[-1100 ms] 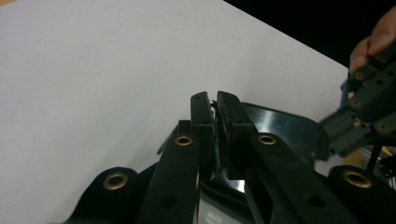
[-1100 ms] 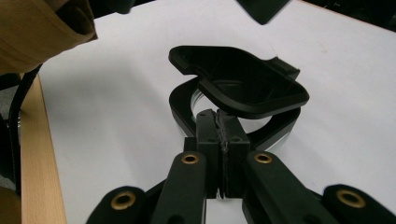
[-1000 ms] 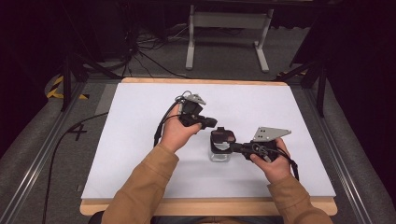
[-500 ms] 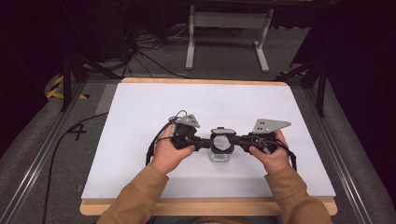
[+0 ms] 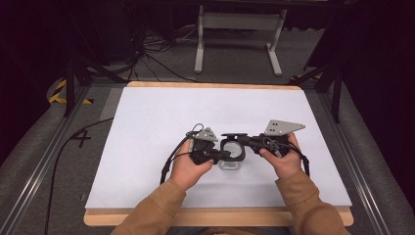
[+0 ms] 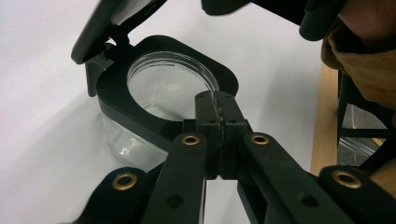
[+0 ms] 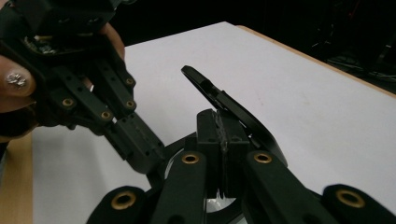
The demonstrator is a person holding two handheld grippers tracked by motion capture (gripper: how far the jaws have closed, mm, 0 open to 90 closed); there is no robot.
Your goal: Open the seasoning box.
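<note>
Left gripper [image 5: 222, 155] has its jaws pinched tight on the near black rim of the clear container [image 5: 232, 155], which sits mid-table on the white sheet [image 5: 147, 122]. Right gripper [image 5: 243, 139] has its jaws clamped on the container's raised hinged lid [image 7: 224, 105].

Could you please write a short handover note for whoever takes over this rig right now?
Left gripper: jaws shut, tips at the near rim of the clear container.
Right gripper: jaws shut, tips at the container's far side, by the raised black flip lid.
Container stands on the white table, lid flipped up, inside looks empty.
Left: whatever follows opening; closing not yet done.
</note>
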